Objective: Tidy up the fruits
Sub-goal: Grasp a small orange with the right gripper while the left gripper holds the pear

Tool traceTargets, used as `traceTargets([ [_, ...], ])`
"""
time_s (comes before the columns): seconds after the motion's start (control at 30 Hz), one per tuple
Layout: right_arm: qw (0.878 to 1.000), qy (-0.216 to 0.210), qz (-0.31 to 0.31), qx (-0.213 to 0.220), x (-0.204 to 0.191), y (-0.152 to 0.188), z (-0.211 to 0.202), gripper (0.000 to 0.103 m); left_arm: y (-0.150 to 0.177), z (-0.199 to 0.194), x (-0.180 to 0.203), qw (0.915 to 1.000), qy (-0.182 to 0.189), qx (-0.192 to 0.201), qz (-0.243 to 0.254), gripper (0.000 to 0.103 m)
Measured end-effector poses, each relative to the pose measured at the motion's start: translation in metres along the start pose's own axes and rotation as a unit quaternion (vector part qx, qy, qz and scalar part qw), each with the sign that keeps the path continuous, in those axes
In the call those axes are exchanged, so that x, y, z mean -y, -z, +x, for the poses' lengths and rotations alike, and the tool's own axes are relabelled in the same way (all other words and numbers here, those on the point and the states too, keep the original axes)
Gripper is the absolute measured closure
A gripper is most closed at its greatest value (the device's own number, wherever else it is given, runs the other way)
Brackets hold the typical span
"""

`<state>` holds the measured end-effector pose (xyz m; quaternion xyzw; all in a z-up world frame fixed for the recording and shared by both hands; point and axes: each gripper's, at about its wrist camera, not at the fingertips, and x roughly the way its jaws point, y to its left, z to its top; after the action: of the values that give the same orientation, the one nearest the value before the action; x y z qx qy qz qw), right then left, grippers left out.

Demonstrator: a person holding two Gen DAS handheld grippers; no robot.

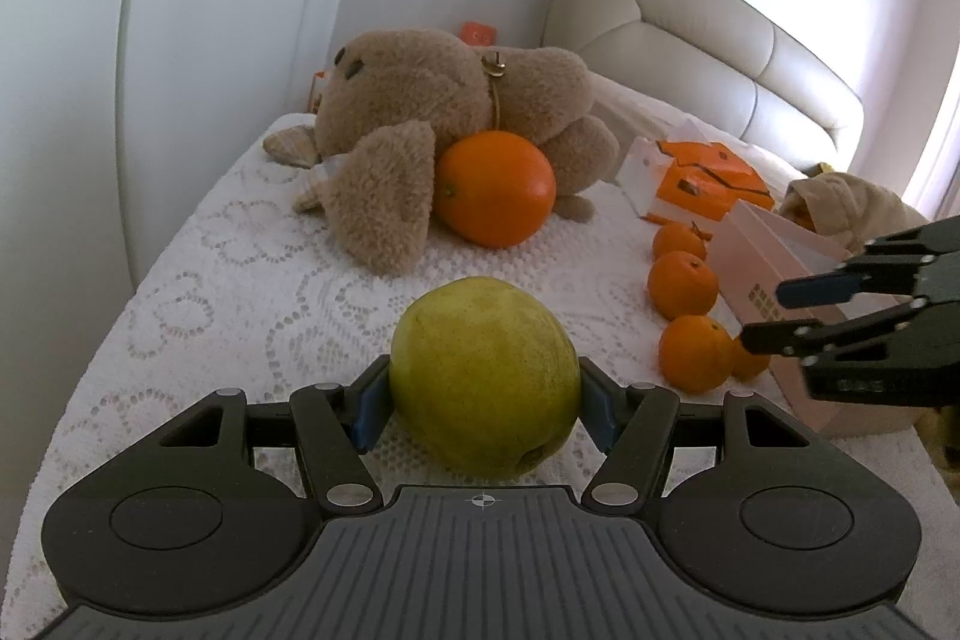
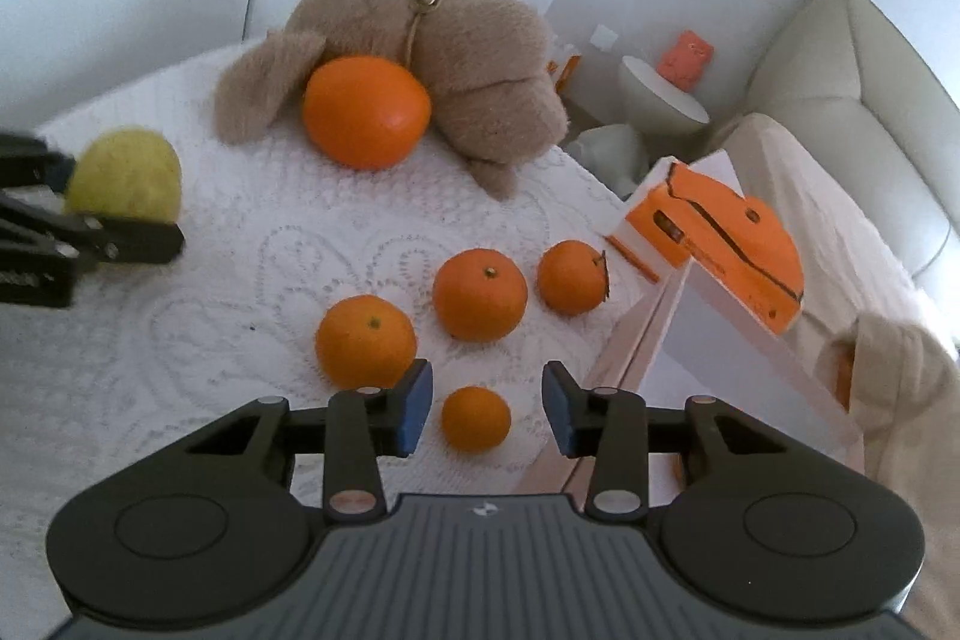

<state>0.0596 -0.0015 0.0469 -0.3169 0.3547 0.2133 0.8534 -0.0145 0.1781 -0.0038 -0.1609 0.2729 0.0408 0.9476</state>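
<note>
Bed (image 1: pixel 180 316) with white lace cover carries a plush dog (image 1: pixel 420 124), a big orange (image 1: pixel 493 187) against it, and four small oranges (image 2: pixel 480 293) beside a pink box (image 1: pixel 774 250). Left gripper (image 1: pixel 485 403) jaws clamp a yellow-green pear (image 1: pixel 485 376); right gripper (image 2: pixel 486 409) jaws stand partly open, empty, around the smallest orange (image 2: pixel 476 419).

Bare lace cover (image 2: pixel 240 280) before plush toy (image 2: pixel 468 58)

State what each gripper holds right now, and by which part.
The left gripper clamps the yellow-green pear across its widest middle, one pad on each side. The right gripper holds nothing; its jaws are apart.
</note>
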Motion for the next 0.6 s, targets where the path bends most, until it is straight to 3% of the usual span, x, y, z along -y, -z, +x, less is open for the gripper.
traceTargets([
  [0.13,0.999,0.011,-0.019,-0.026,-0.004,-0.006,0.017,0.069,0.0,0.0,-0.001,1.0,0.002,-0.001,-0.004,0.035],
  [0.3,0.998,-0.03,0.005,-0.046,-0.004,-0.001,0.021,0.072,0.0,0.0,-0.002,1.0,0.003,-0.002,-0.006,0.035],
  [0.37,0.998,-0.049,0.007,-0.038,-0.006,0.004,0.006,0.072,0.0,0.0,-0.002,1.0,0.004,-0.003,-0.007,0.035],
  [0.47,0.991,-0.124,0.051,-0.019,0.003,0.011,-0.025,0.072,0.0,0.0,-0.002,1.0,0.004,-0.003,-0.008,0.035],
  [0.6,0.995,-0.092,0.045,0.014,-0.006,0.026,-0.047,0.072,0.0,0.0,-0.002,1.0,0.003,-0.003,-0.007,0.035],
])
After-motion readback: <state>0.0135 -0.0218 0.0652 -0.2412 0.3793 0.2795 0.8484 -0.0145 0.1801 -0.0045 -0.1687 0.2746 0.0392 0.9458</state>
